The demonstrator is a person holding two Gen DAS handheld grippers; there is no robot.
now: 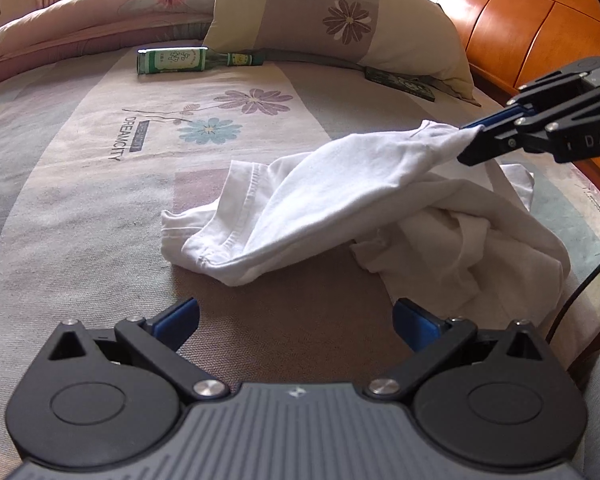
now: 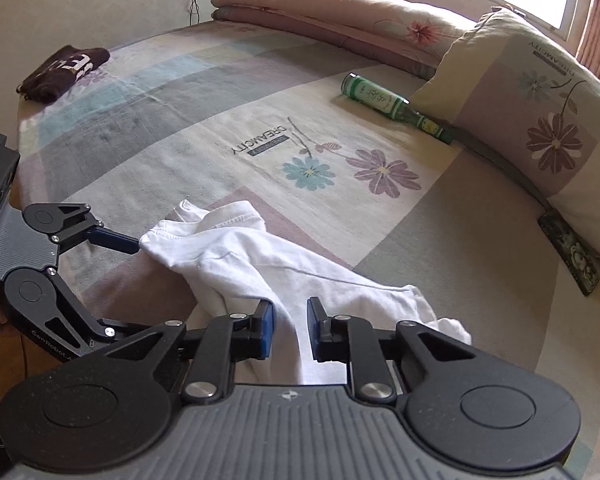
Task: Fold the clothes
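A crumpled white garment (image 1: 340, 208) lies on the flowered bedsheet (image 1: 100, 184). My right gripper (image 1: 470, 140) comes in from the right and is shut on one corner of it, lifting that corner off the bed. In the right wrist view the white garment (image 2: 260, 264) runs between the blue pads of the right gripper (image 2: 292, 330). My left gripper (image 1: 296, 320) stands open just above the sheet, in front of the garment's hemmed edge, holding nothing. From the right wrist view, the left gripper (image 2: 136, 284) sits at the garment's left end, its upper finger against the cloth.
A green glass bottle (image 1: 172, 60) lies by a flowered pillow (image 1: 340, 20). A dark flat case (image 1: 400, 82) rests beside the pillow, near the wooden headboard (image 1: 520, 20). A folded quilt (image 2: 320, 12) lines the far side. A dark folded garment (image 2: 64, 72) sits at the bed's far corner.
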